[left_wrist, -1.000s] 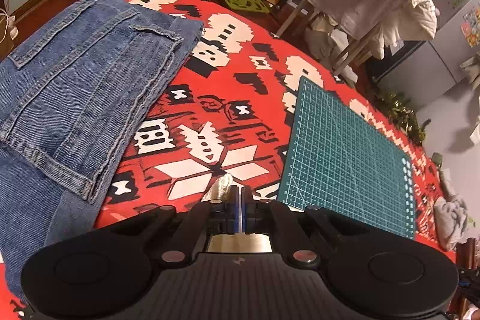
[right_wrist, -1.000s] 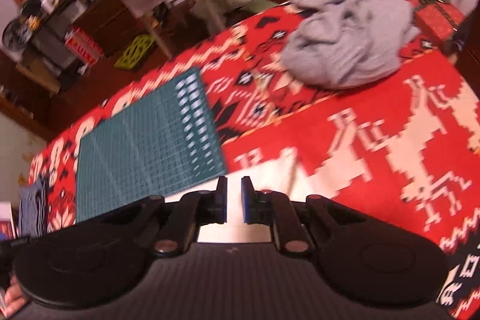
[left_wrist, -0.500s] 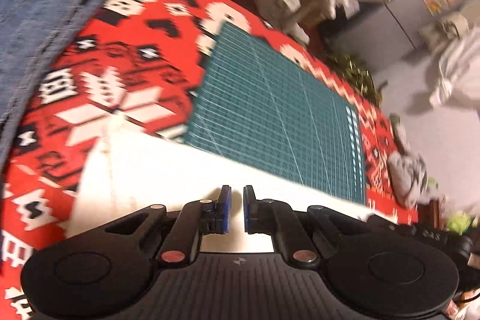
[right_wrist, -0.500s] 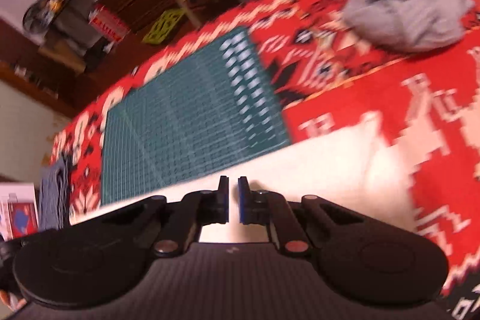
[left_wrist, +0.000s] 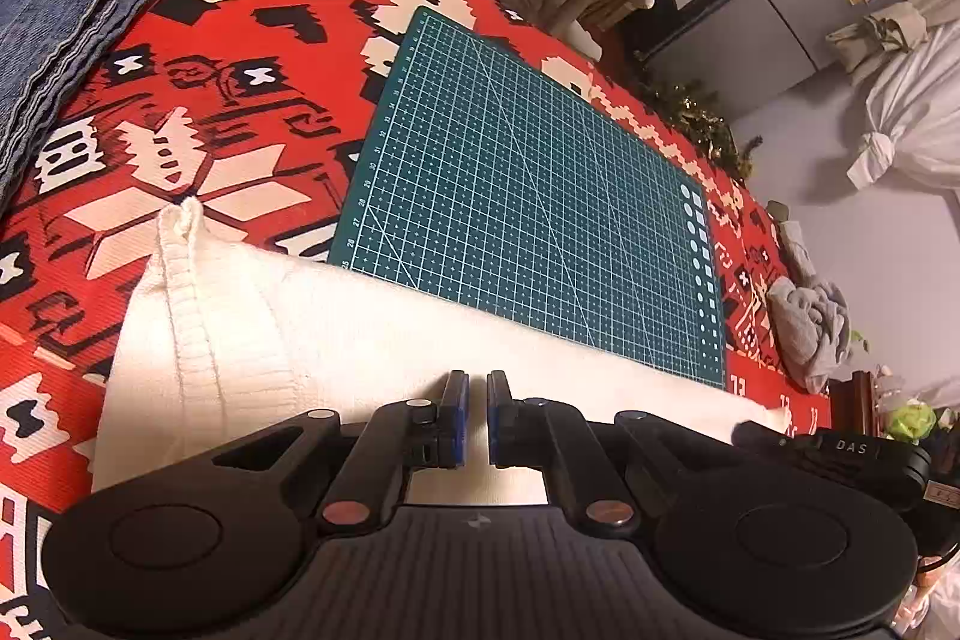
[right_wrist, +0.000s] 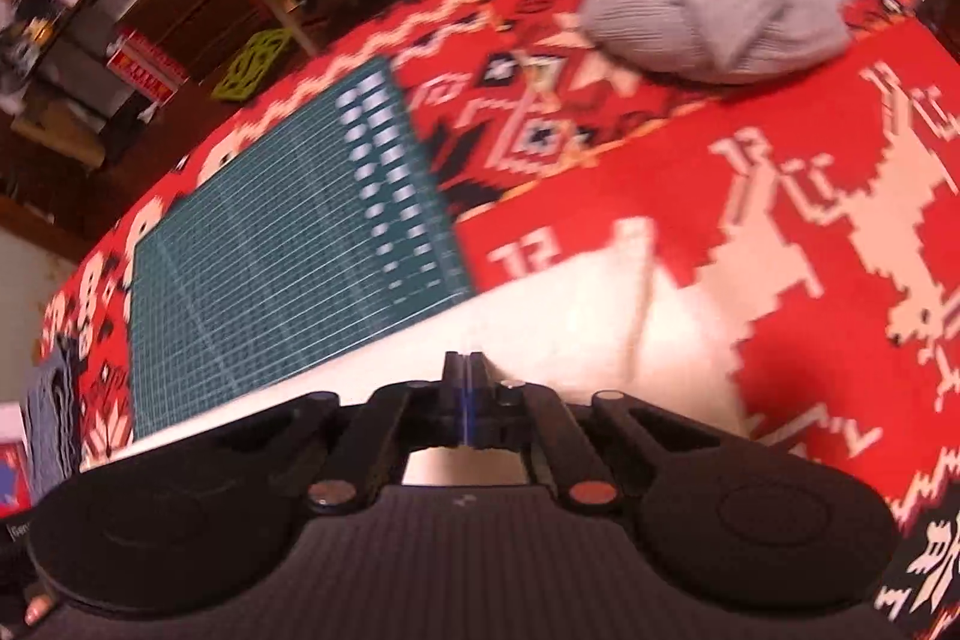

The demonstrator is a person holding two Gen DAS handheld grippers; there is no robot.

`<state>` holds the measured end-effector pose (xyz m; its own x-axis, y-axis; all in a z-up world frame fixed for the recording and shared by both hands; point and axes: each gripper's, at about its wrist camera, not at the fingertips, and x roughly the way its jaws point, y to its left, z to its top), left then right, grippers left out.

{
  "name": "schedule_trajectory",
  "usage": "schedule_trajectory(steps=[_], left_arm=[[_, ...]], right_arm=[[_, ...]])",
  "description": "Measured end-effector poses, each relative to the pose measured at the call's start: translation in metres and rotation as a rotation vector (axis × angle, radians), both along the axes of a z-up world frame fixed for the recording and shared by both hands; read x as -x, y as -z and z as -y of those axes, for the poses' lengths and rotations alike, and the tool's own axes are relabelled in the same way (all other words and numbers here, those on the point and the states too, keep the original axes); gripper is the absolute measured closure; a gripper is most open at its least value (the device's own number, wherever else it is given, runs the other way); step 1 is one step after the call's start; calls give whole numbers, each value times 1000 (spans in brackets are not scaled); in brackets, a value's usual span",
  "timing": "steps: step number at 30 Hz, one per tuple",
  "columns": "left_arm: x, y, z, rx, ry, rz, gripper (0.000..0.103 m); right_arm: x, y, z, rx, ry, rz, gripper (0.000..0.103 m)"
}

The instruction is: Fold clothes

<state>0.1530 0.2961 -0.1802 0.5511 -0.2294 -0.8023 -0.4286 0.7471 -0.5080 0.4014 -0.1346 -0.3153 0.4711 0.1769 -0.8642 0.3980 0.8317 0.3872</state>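
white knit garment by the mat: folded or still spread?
Spread. The white knit garment lies as one long strip over the cutting mat near edge, a ribbed sleeve end showing; its near part is hidden.

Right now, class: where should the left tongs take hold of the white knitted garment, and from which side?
Grip the ribbed hem at the white knitted garment left corner, coming in from the near edge; it is thick, raised and bunched, unlike the flat middle.

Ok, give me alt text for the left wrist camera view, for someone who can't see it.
The left gripper, jaws slightly apart, sits over a white knitted garment spread on a red patterned cloth. A green cutting mat lies beyond it, folded jeans at far left, a crumpled grey garment at right.
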Motion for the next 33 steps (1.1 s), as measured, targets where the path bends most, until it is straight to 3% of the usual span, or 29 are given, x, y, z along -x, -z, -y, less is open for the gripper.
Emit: schedule_trajectory(steps=[4,8,13,19,22,26,33], left_arm=[[0,-2,1,3,-1,6,97],[-3,-2,7,8,18,4,96],[-4,-4,13,-23,42,9,96],[-2,-3,12,-20,35,-4,96],[4,-7,14,-47,32,-11,96],[20,-14,14,-87,17,-22,96],[55,-21,6,-11,-22,-15,96]], right_arm=[[3,-7,-1,-3,0,22,94],[-3,-8,-31,-40,-93,34,94],[-2,-5,-68,25,-203,4,94],[14,-10,-41,82,-137,-44,99],[25,-16,-26,226,-99,-50,98],[37,-23,-3,165,-17,-70,93],[72,-57,-21,62,-53,12,93]])
